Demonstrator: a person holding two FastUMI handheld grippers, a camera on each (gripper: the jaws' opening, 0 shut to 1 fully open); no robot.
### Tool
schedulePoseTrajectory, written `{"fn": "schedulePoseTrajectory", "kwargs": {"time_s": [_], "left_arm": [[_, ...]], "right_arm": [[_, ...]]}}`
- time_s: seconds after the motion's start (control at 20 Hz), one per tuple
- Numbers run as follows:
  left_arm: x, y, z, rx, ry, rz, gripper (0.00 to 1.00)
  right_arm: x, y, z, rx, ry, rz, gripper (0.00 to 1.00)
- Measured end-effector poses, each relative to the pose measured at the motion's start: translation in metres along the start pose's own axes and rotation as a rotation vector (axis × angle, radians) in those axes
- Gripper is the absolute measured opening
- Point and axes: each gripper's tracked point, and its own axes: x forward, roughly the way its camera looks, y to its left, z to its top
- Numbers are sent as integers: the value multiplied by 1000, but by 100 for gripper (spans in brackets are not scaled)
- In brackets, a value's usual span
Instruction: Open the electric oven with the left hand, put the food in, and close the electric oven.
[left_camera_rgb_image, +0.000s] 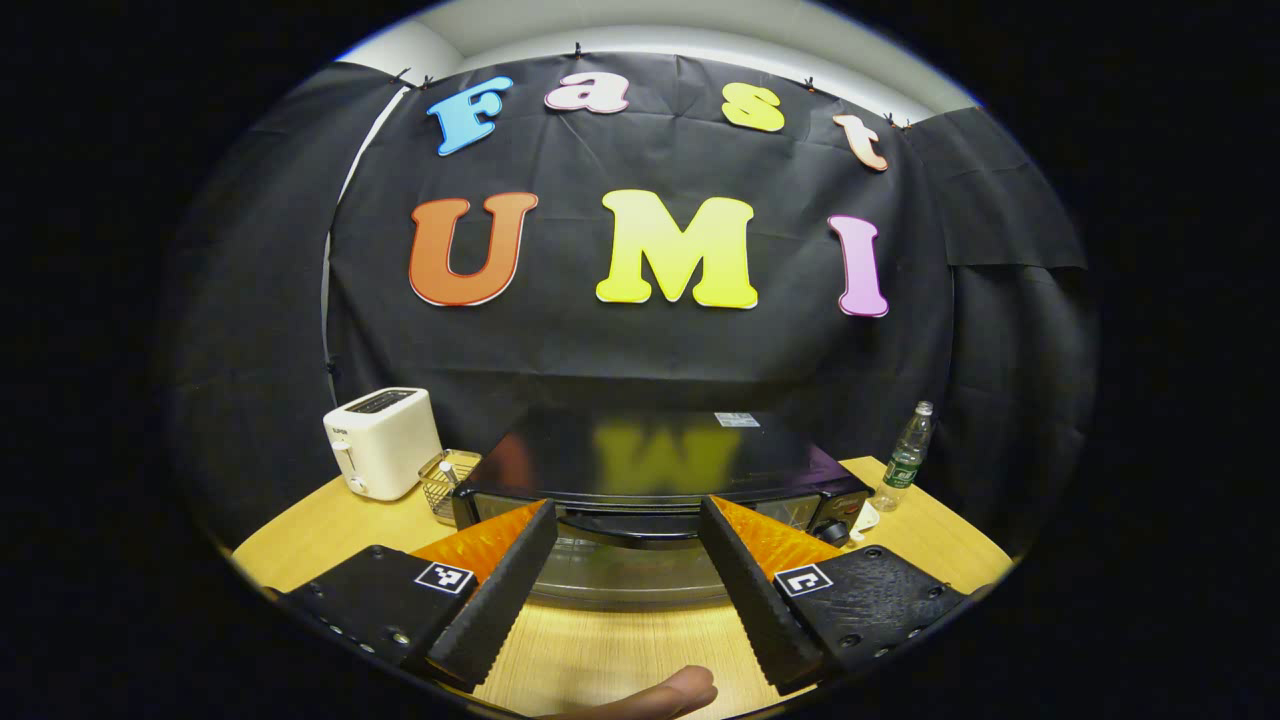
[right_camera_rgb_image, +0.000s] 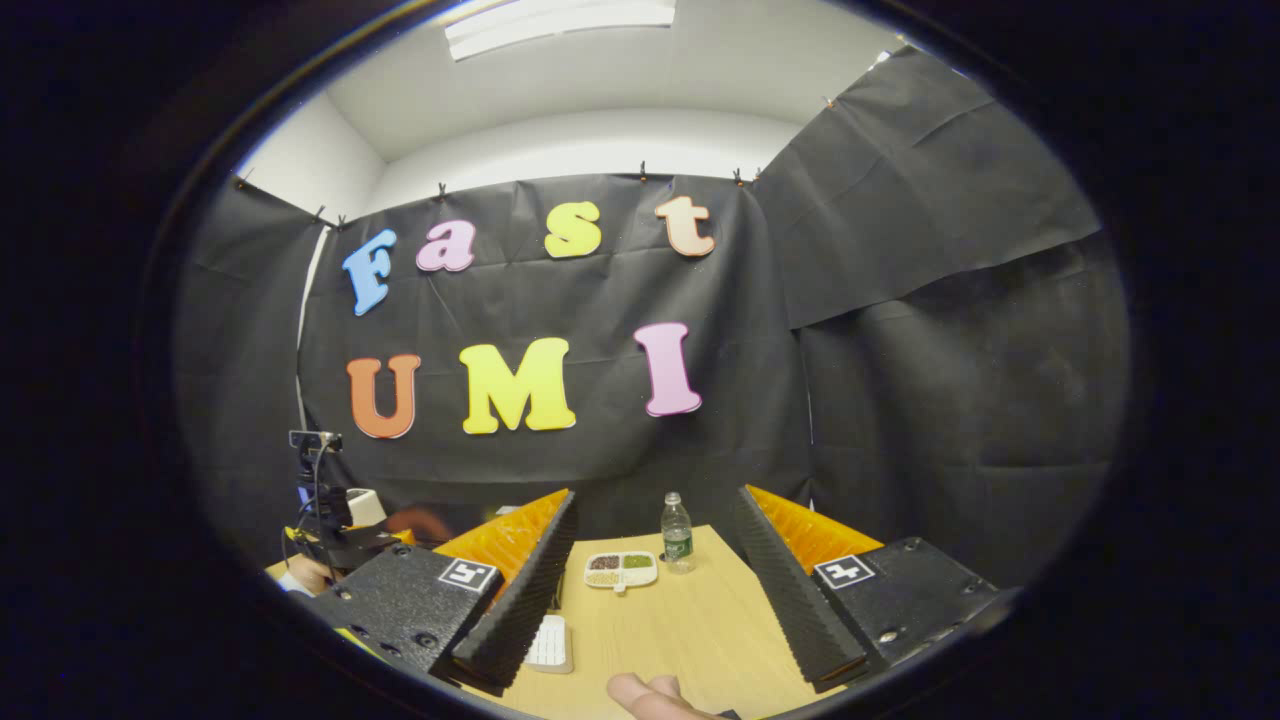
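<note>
The toaster's (left_camera_rgb_image: 383, 441) logo is too small to read. I hold my left hand-held gripper (left_camera_rgb_image: 628, 520) wide before the oven (left_camera_rgb_image: 655, 470); my right hand-held gripper (right_camera_rgb_image: 655, 510) gapes above the counter (right_camera_rgb_image: 690, 620).

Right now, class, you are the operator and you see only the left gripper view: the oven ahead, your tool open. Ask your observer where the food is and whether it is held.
Observer: In the right gripper view, a white divided dish of food lies on the table.
Operator: Is the right tool holding it?
Observer: No. The right tool is open, short of the dish, holding nothing.
Operator: What stands nearest the dish?
Observer: A clear bottle stands upright just right of it.
</note>
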Motion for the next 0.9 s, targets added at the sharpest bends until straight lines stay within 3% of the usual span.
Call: {"fn": "schedulePoseTrajectory", "kwargs": {"time_s": [0.05, 0.3, 0.5, 0.7, 0.9], "left_arm": [[-9, -1, 8, 8, -18, -1, 94], [-63, -6, 40, 26, -66, -12, 93], [-121, -1, 71, 52, -102, 34, 94], [-179, -14, 97, 34, -161, 9, 93], [-226, -10, 103, 49, -184, 42, 93]], "right_arm": [[-4, 2, 1, 0, -3, 4, 100], [-25, 10, 7, -1, -16, 20, 100], [-40, 16, 9, -12, -24, 27, 100], [-50, 17, 9, -47, -29, 13, 100], [-58, 24, 6, -79, -26, 26, 100]]}}
